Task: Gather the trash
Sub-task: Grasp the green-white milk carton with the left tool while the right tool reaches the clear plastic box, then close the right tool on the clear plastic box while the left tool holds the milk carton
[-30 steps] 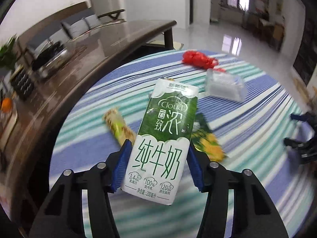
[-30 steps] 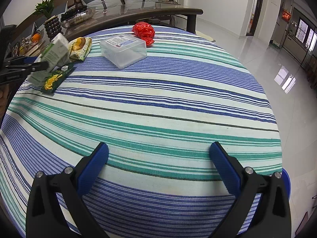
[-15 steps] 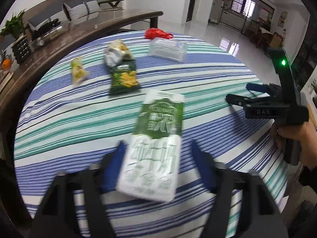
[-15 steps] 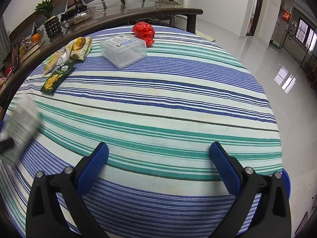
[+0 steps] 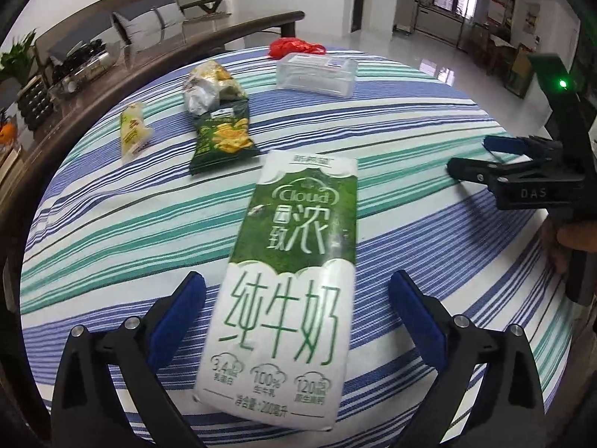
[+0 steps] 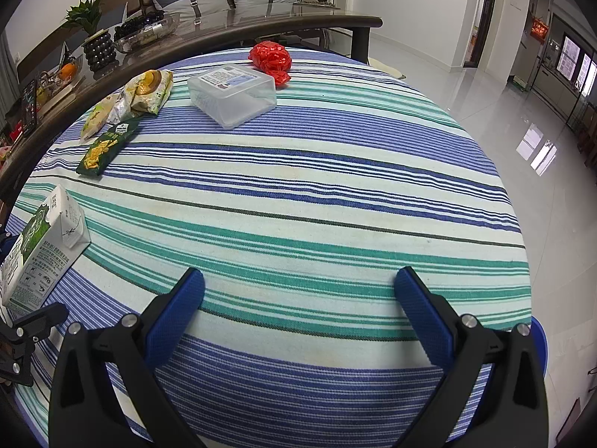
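A green and white milk carton (image 5: 287,283) lies flat on the striped tablecloth (image 5: 112,224) between the spread fingers of my left gripper (image 5: 296,298), which is open and not touching it. The carton also shows at the left edge of the right wrist view (image 6: 41,246). My right gripper (image 6: 298,298) is open and empty over the near part of the table; it also shows in the left wrist view (image 5: 481,160). Farther off lie a dark green snack bag (image 5: 222,138), a crumpled silver and yellow wrapper (image 5: 209,86), a yellow wrapper (image 5: 132,130) and a red crumpled bag (image 6: 270,59).
A clear plastic lidded box (image 6: 233,93) stands at the far side of the round table. A dark curved wooden counter (image 6: 224,26) with a plant pot (image 6: 97,48) and a fruit bowl runs behind the table. Shiny tiled floor (image 6: 522,112) lies to the right.
My left gripper carried the milk carton back to the table's near side, laid it flat and opened. My right gripper has stayed still and open.
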The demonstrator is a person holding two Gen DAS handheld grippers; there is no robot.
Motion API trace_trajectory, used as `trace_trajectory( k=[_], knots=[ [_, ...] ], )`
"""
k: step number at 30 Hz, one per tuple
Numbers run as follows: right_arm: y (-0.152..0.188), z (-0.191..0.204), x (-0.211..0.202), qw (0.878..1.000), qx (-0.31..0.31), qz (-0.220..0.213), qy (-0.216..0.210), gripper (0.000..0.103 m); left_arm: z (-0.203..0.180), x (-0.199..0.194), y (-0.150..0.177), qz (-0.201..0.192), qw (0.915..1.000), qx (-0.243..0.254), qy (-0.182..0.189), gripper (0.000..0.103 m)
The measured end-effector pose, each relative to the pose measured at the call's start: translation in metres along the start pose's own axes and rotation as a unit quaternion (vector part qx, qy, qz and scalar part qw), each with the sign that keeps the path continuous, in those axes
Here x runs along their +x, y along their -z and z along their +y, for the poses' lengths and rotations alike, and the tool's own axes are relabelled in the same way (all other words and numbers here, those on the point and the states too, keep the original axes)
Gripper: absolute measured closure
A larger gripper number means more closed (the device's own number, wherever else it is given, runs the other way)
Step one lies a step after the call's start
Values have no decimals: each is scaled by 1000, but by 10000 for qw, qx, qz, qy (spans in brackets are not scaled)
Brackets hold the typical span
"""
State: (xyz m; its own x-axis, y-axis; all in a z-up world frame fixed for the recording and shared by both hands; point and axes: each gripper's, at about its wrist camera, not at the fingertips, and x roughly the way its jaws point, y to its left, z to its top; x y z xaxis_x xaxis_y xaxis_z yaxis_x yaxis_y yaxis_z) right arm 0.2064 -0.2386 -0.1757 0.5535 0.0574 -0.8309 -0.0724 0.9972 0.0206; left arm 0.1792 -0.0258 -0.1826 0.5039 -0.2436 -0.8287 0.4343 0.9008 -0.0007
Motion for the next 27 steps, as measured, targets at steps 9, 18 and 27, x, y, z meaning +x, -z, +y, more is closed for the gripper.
trace_trajectory(
  k=[9,18,27],
  knots=[
    [-44,4,25,9922,-972,275,-726,5,-1,1,1,-22,10000,38,-3,4],
    [-141,57,77,9829,-1774,377,-326,5,1,3,-3,-20,10000,67,5,4],
    [-136,50,77,9905,-1004,485,-799,35,1,3,-4,-11,10000,57,-18,4]
  ],
)
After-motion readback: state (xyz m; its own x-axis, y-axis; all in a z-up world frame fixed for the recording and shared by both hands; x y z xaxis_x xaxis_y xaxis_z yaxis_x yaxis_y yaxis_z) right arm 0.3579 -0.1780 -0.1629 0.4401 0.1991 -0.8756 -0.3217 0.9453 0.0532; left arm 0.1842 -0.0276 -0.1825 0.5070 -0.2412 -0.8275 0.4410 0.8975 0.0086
